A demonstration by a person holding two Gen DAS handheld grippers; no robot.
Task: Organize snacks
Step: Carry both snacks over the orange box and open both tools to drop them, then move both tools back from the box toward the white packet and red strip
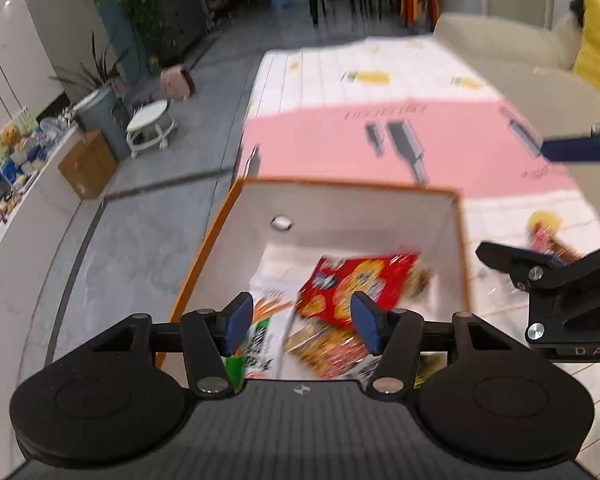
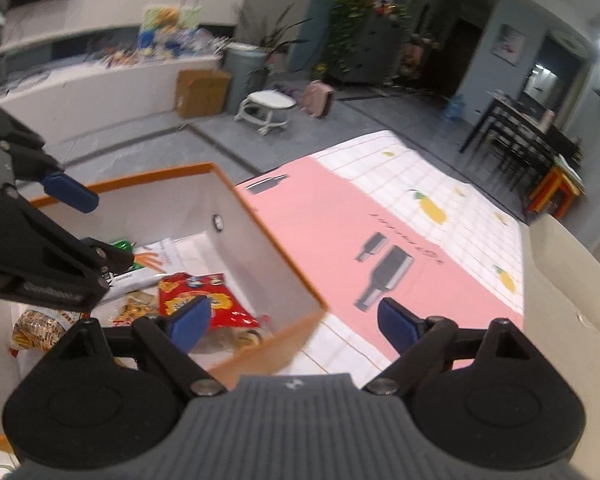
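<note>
While the left wrist view is blurred, its main contents read clearly. The left gripper (image 1: pixel 302 322) stands with jaws apart and nothing between the blue pads, hanging above an orange-rimmed box (image 1: pixel 342 188) with white inner walls. Inside the box lie several snacks: a red snack bag (image 1: pixel 360 280) on top, a white packet with orange sticks printed on it (image 1: pixel 266 320) to its left, and a yellow-orange packet (image 1: pixel 324 346) below the red one. The box sits on a pink and white tablecloth (image 1: pixel 340 132). To the right of the box, on the cloth, lies one more red and yellow snack (image 1: pixel 546 232), partly behind the right gripper (image 1: pixel 540 196), whose jaws are spread wide and empty.

From the right wrist view, the right gripper (image 2: pixel 296 322) is likewise open and holds nothing; its left pad sits over the box's near corner, its right pad over the pink cloth (image 2: pixel 320 232). The red snack bag (image 2: pixel 198 292) lies inside the box (image 2: pixel 260 216), with other packets beside it. The left gripper (image 2: pixel 96 228) enters from the left edge, open above the box.
</note>
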